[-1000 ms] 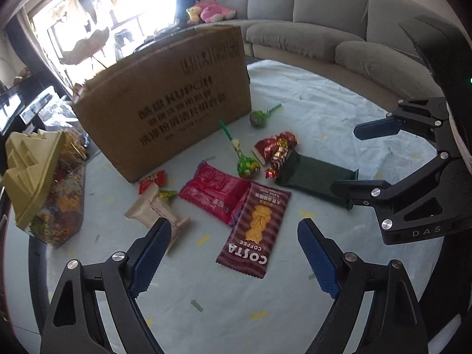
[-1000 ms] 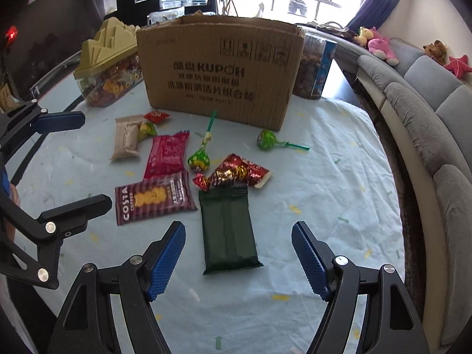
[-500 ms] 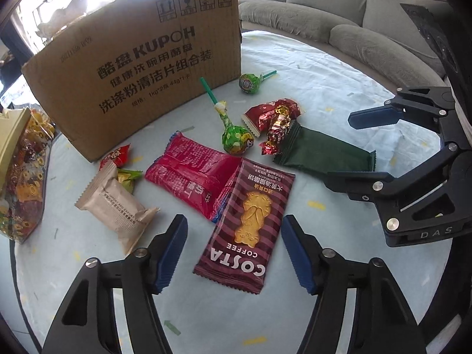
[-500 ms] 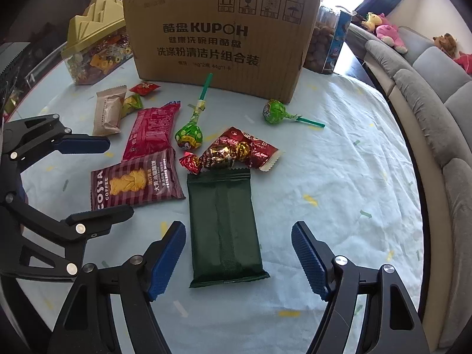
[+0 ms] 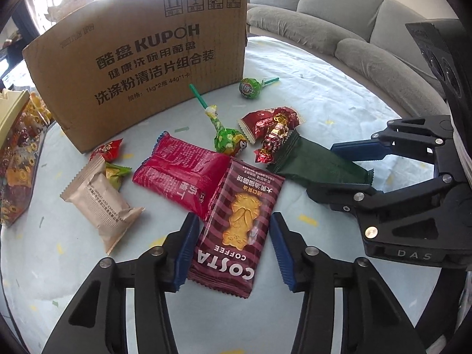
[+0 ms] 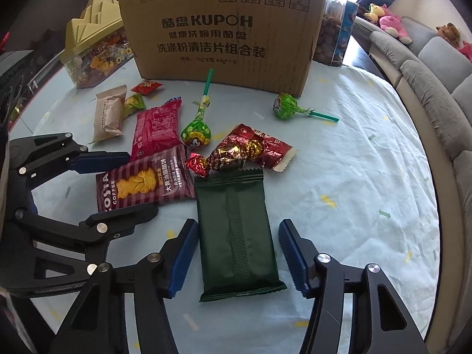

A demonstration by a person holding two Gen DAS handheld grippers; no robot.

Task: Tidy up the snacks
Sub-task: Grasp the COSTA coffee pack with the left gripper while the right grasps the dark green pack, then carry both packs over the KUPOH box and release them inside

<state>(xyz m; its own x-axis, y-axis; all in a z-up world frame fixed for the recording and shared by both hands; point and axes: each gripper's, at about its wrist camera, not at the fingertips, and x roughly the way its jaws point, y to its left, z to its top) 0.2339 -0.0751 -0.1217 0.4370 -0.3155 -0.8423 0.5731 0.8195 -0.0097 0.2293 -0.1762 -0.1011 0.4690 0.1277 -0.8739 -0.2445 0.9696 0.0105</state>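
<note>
Snacks lie scattered on a pale blue tablecloth (image 6: 368, 177) in front of the KUPOH cardboard box (image 5: 141, 67), the landmark here. Left gripper (image 5: 231, 249) is spread wide, its blue pads flanking the COSTA biscuit pack (image 5: 239, 221) w/o visibly touching it. Right gripper (image 6: 234, 253) is likewise spread, straddling the dark green packet (image 6: 236, 236), which lies farther from the box than the rest. Open cloth stretches right of the green packet toward the table rim & grey sofa (image 6: 436, 67); the side toward the COSTA pack is crowded, the two tools sitting close together. Vs. 1 s ago, both grippers have come lower & nearer the box, the left one's gap narrower. The COSTA pack overlaps the red wrapper (image 5: 177, 174), hiding its corner. Candy tub (image 6: 94, 56) left of the box is cut off in the left view. Print on the beige pack (image 5: 100, 203) is too small to read.
</note>
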